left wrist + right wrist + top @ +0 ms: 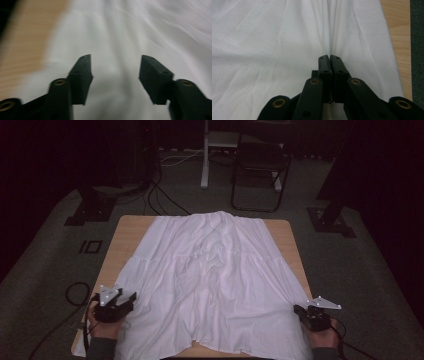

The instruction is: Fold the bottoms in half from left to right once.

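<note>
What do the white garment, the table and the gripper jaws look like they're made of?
Garment: thin woven fabric, likely cotton, matte; it creases softly and gathers into folds. Table: light wood or wood-look laminate, smooth; pale grain lines run along it. Right gripper jaws: black matte plastic by the look, with brass-coloured bushings at the pivots. The left gripper looks the same.

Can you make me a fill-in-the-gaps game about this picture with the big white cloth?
1. The white cloth is spread over a table made of ____.
2. The left gripper has its jaws ____.
3. The right gripper has its jaws ____ on a fold of the cloth.
4. On the floor behind the table stands a dark ____ with metal legs.

Missing words: wood; open; shut; chair
</note>
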